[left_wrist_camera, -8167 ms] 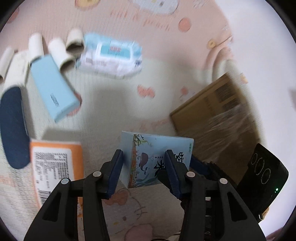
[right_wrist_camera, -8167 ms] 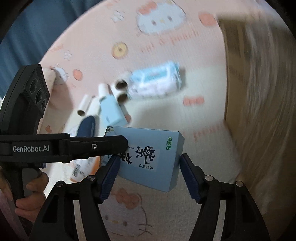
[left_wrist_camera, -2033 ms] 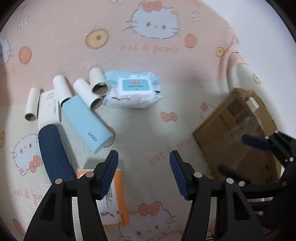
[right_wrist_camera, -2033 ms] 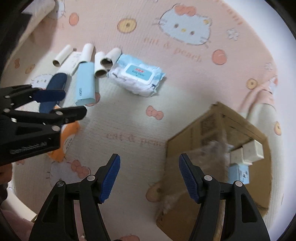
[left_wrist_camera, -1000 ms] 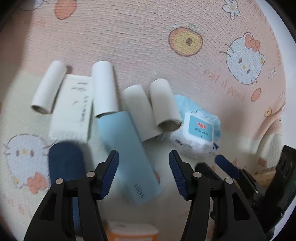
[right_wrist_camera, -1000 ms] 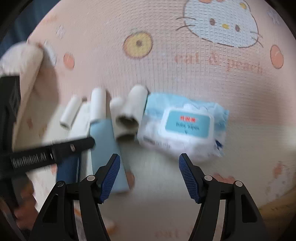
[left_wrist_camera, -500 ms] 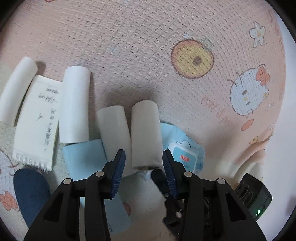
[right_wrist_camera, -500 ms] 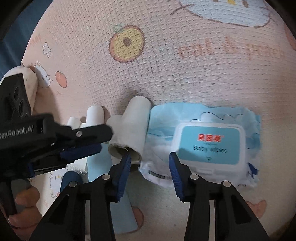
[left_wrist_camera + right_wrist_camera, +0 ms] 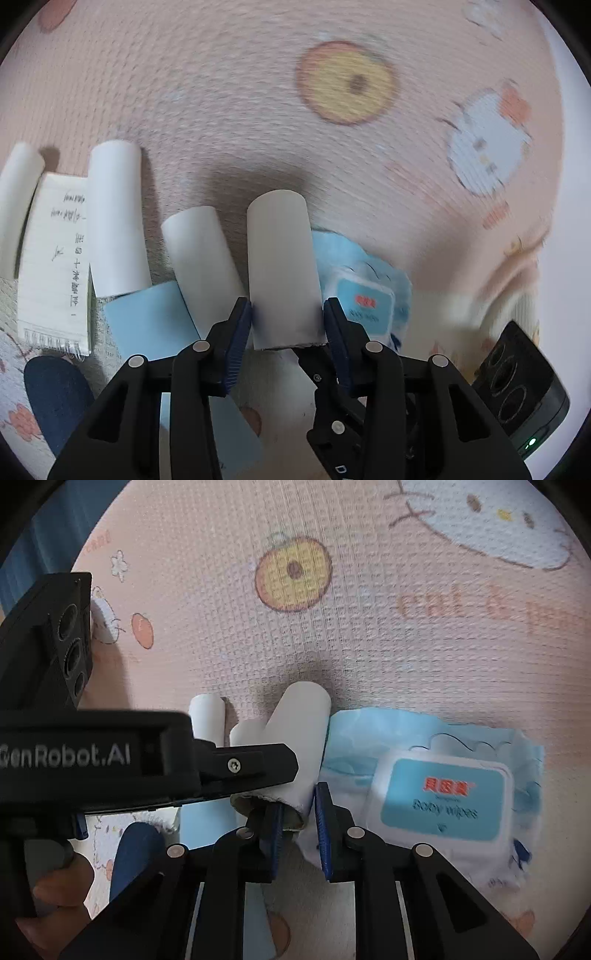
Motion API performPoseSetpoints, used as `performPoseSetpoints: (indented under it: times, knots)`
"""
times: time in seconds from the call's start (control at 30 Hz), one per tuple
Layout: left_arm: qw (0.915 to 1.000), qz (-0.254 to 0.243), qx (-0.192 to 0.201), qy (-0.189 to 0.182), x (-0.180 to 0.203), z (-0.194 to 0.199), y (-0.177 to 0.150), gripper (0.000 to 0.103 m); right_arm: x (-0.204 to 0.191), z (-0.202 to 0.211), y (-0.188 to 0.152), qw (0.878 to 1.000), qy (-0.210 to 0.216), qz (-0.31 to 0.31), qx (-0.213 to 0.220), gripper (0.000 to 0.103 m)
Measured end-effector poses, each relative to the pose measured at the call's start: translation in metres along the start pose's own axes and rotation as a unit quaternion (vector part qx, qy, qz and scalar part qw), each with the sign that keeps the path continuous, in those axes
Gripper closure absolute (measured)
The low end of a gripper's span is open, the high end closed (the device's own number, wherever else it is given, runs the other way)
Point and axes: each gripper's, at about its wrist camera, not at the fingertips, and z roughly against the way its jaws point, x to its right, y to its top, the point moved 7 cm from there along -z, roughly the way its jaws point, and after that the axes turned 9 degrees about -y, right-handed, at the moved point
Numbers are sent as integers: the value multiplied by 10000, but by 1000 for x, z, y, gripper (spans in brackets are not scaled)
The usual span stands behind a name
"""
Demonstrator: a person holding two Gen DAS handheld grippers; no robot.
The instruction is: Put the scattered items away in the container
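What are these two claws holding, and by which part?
One cardboard tube. The right gripper pinches the wall of its open near end, one finger inside; the left gripper is closing its jaws across that end.

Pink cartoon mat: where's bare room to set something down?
Free: the pink cartoon mat beyond the white cardboard tubes, up to the printed orange fruit. Crowded: the near row, where tubes, lined paper note, light blue box and blue wipes pack lie packed together.

Tube [image 9: 282,266] — left of wipes pack [image 9: 365,295]
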Motion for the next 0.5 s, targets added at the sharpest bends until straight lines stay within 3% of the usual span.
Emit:
performPoseSetpoints:
  times: [0.23, 0.5]
  knots:
    - [9991, -298, -188, -223, 27, 15, -38, 59, 3, 40, -19, 9998, -110, 19, 180, 89]
    - [9950, -454, -701, -544, 47, 14, -105, 59, 21, 90, -74, 9986, -524, -51, 6, 89]
